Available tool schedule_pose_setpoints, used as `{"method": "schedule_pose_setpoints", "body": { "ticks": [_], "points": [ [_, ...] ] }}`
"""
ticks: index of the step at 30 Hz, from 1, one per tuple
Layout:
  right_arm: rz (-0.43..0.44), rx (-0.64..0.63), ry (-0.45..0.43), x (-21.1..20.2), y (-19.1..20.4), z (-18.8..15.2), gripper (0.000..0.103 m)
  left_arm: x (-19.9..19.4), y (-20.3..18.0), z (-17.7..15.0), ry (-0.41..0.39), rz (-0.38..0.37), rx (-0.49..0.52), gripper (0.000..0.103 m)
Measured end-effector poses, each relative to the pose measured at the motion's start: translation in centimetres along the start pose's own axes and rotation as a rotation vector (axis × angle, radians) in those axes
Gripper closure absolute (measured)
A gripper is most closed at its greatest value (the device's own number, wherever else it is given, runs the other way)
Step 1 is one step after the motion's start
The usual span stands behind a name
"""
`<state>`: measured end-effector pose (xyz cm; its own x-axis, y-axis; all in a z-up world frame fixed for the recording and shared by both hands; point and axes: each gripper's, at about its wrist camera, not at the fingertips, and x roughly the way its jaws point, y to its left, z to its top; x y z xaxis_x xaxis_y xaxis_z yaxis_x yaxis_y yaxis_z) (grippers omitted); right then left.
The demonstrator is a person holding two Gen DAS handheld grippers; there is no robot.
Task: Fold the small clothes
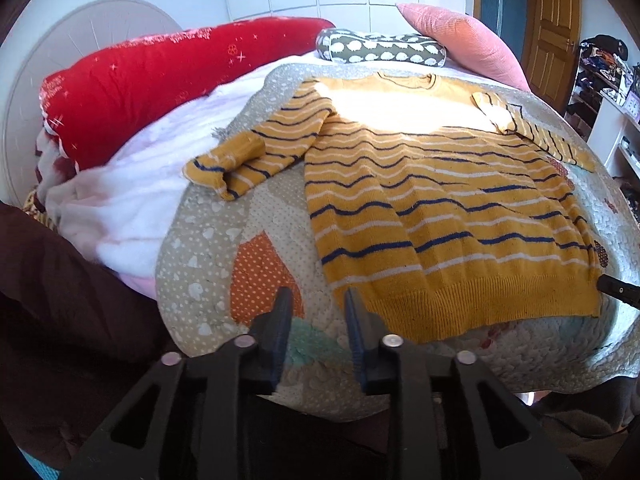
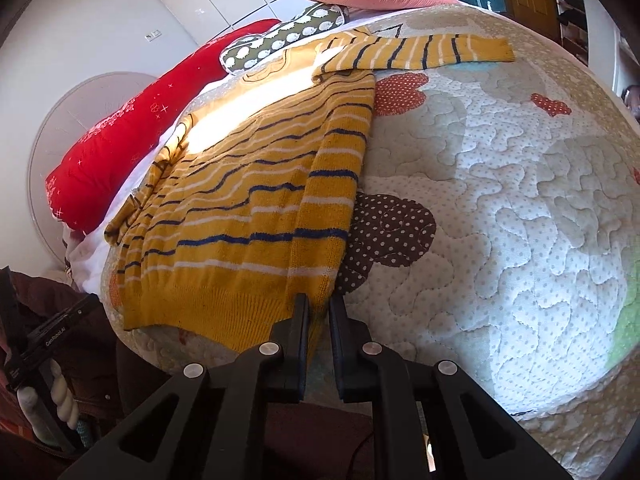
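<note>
- Readable writing is found in one place only: "GenRobot.AI" in white on the black body of the left gripper (image 2: pixel 60 334), seen at the left edge of the right wrist view; smaller print below it cannot be made out.
- The yellow striped sweater (image 1: pixel 440 208) is laid flat on the quilt (image 1: pixel 224 240), hem at the near edge of the bed, collar towards the pillows.
- In the left wrist view, the left gripper (image 1: pixel 316 300) is seen with jaws parted to a modest gap; nothing is held, only quilt beneath, just beside the hem's left corner.
- The right gripper (image 2: pixel 319 304) is seen with jaws nearly closed at the hem's right corner; whether knit is pinched between them cannot be told, as the fingers hide that spot.
- One sleeve cuff is folded back on itself; the chest is washed out by sunlight.
- A red blanket (image 1: pixel 160 80) and pink pillow (image 1: pixel 464 40) are cut off by the lens rim.
</note>
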<state>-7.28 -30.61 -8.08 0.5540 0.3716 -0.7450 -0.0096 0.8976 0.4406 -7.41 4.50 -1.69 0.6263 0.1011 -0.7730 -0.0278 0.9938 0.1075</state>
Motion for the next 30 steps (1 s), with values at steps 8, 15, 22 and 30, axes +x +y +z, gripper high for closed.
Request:
{"method": "schedule_pose_setpoints", "body": {
  "ticks": [8, 15, 22, 30],
  "points": [
    [-0.035, 0.047, -0.037, -1.8, -1.7, -0.1, 0.092, -1.5, -0.8, 0.9, -0.053, 0.048, 0.029, 0.062],
    [-0.032, 0.075, -0.050, -2.0, -2.5, 0.0, 0.087, -0.9, -1.2, 0.7, -0.033, 0.048, 0.033, 0.062],
    [-0.035, 0.086, -0.036, -1.3, -2.2, 0.1, 0.081, 0.0, -0.8, 0.6, -0.005, 0.009, 0.003, 0.059],
    [-0.058, 0.041, -0.067, -2.0, -0.9, 0.6, 0.071, -0.2, -0.9, 0.3, -0.024, -0.021, 0.004, 0.053]
  ]
}}
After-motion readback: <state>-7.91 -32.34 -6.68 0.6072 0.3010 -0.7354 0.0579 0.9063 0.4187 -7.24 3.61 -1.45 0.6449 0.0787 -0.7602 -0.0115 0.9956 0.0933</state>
